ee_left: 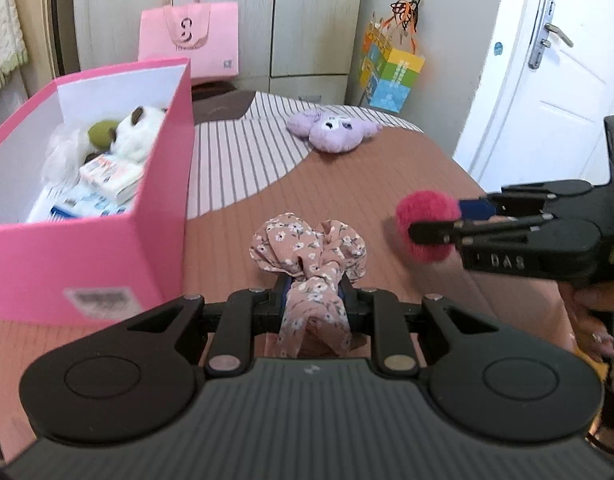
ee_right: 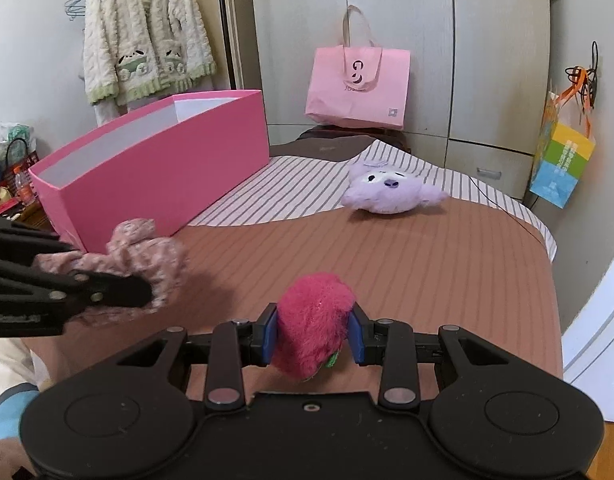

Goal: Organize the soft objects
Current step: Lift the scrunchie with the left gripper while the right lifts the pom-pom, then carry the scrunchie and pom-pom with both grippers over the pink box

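My left gripper (ee_left: 313,300) is shut on a pink floral scrunchie (ee_left: 307,248) and holds it above the bed; it shows at the left in the right wrist view (ee_right: 147,260). My right gripper (ee_right: 313,338) is shut on a fuzzy magenta plush (ee_right: 311,316), also seen at the right in the left wrist view (ee_left: 425,224). An open pink box (ee_left: 107,248) stands on the bed to the left, with a white plush (ee_left: 139,136) and packets inside. A purple plush (ee_left: 331,130) lies further back on the bed (ee_left: 407,184).
A pink tote bag (ee_right: 357,84) leans on the wardrobe behind the bed. A colourful gift bag (ee_right: 563,160) hangs at the right. A white door (ee_left: 547,80) is to the right of the bed. A knitted cardigan (ee_right: 147,36) hangs at the left.
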`<state>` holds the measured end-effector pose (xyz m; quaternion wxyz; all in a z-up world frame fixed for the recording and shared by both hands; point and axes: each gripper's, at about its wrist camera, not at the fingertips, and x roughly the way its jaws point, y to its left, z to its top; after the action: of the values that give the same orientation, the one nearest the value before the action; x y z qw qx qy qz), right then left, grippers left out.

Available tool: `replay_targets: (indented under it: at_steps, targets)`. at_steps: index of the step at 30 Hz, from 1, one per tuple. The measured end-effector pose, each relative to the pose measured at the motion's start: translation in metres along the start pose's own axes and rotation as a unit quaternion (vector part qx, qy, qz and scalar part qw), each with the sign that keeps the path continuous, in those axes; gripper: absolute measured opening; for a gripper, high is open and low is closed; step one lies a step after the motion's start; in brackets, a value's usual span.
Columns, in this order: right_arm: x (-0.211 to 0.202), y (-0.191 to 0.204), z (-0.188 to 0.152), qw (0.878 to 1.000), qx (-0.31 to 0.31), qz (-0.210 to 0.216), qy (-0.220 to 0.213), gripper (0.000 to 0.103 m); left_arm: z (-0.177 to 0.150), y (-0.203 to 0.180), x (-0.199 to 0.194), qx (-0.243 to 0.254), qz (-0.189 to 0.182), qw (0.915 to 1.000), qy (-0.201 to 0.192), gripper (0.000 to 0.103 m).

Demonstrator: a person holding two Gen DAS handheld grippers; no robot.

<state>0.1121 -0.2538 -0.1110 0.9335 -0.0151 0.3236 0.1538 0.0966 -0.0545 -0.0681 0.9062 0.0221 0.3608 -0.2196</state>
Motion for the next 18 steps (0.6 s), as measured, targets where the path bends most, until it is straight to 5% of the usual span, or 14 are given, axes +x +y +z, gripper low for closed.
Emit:
replay_targets:
  at_steps: [8,18]
  targets:
    - [-0.025,0.013,-0.003,1.000,0.006,-0.010,0.010,0.040,-0.009,0.036,-0.039,-0.030,-0.016,0.9993,0.017,0.020]
    - [-0.039,0.058,0.013,0.996,-0.017,0.075,0.045,0.040,0.012,0.082,-0.093,-0.026,-0.025,0.9990,0.025,0.020]
